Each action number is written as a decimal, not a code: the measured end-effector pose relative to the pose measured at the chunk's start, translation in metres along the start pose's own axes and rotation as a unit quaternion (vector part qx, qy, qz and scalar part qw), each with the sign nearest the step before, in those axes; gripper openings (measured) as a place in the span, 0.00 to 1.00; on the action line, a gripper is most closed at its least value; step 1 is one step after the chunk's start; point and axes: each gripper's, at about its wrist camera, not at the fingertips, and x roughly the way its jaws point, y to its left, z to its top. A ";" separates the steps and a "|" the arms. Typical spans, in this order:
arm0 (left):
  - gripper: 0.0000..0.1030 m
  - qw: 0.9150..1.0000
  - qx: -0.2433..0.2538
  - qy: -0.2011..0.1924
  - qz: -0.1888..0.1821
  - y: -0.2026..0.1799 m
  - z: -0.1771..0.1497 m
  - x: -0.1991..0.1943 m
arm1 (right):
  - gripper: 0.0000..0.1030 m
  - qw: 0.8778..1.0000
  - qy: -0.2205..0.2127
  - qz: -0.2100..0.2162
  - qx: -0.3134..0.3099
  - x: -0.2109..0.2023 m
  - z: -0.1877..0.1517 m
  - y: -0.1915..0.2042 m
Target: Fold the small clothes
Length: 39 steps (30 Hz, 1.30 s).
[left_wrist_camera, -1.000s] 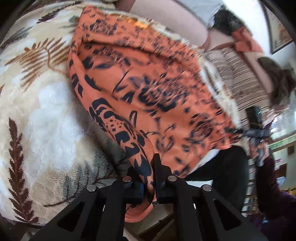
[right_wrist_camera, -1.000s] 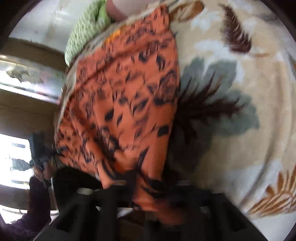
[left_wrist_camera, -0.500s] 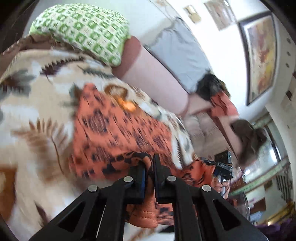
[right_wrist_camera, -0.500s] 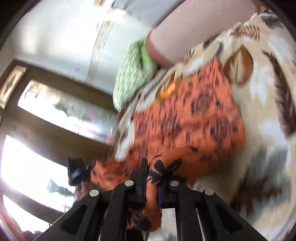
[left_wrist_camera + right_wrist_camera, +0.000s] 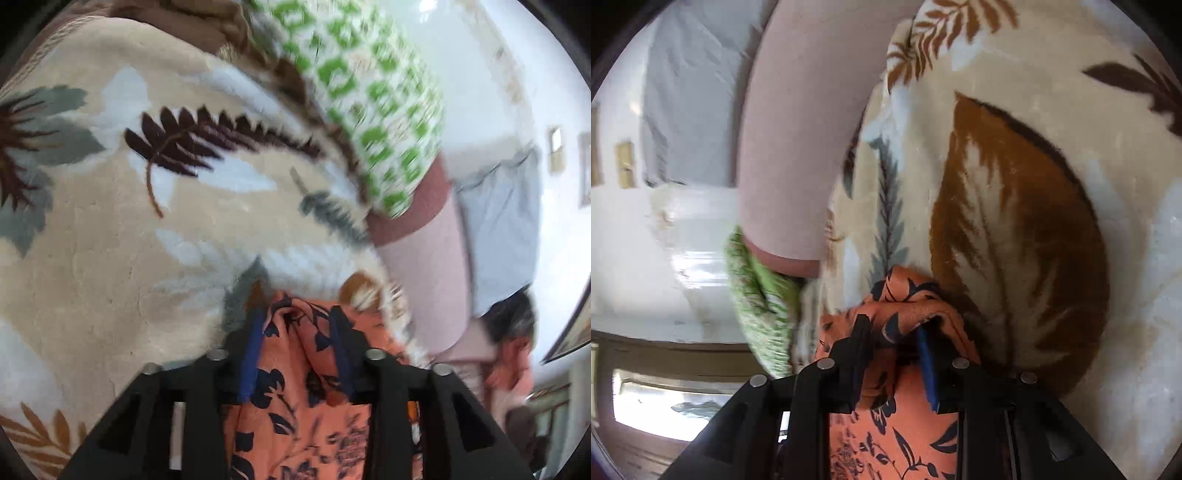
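Observation:
An orange garment with a dark floral print [image 5: 295,398] lies under my left gripper [image 5: 295,317] on a cream blanket with leaf patterns [image 5: 122,258]. The left jaws stand apart with loose cloth bunched between them. In the right wrist view the same garment [image 5: 897,424] sits between the parted jaws of my right gripper [image 5: 895,325], its corner [image 5: 905,291] resting on the blanket [image 5: 1071,184]. Both grippers are low, close to the blanket at the garment's far edge.
A green-and-white patterned pillow [image 5: 369,99] and a pink bolster [image 5: 424,280] lie at the bed's head; both show in the right wrist view, the pillow [image 5: 757,306] below the bolster [image 5: 798,140]. A white wall [image 5: 635,229] and window are behind.
Both grippers carried the garment's edge forward over the rest of it toward the pillows and lowered it to the blanket. Their jaws, shut on the cloth before, now stand apart.

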 end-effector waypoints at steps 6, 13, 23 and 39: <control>0.64 0.991 0.070 -0.111 0.001 -0.035 -0.061 -0.076 | 0.62 0.989 -0.054 -0.034 -0.131 -0.048 -0.034 0.050; 0.65 0.992 0.072 -0.074 0.073 -0.031 -0.138 -0.060 | 0.60 0.955 0.006 -0.112 -0.273 -0.002 -0.100 0.099; 0.64 0.989 0.037 -0.073 0.127 0.005 -0.119 -0.042 | 0.54 0.924 -0.073 -0.253 -0.278 0.122 -0.055 0.149; 0.64 0.966 0.115 -0.025 0.229 0.017 -0.110 -0.044 | 0.53 0.900 0.090 -0.142 -0.402 0.312 -0.252 0.261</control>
